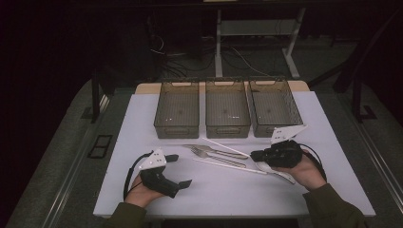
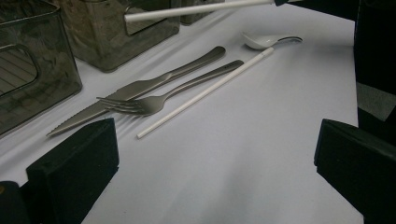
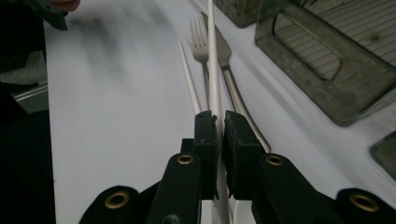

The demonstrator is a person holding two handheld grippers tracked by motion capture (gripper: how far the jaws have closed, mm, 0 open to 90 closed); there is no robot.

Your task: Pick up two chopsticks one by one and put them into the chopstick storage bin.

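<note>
At nine o'clock the left gripper is resting on the table, jaws spread wide and empty. At the centre a fork and knife are lying. At three o'clock the right gripper is pinching a white chopstick near its end, levelled towards nine o'clock. It looks light, stiff and slippery, so it could pivot.

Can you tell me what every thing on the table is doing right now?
right gripper: shut on one white chopstick, lifted off the table.
left gripper: open, holding nothing.
other chopstick: lying flat.
fork: lying flat.
knife: lying flat beside the fork.
spoon: lying flat.
three bins: upright, look empty.
</note>
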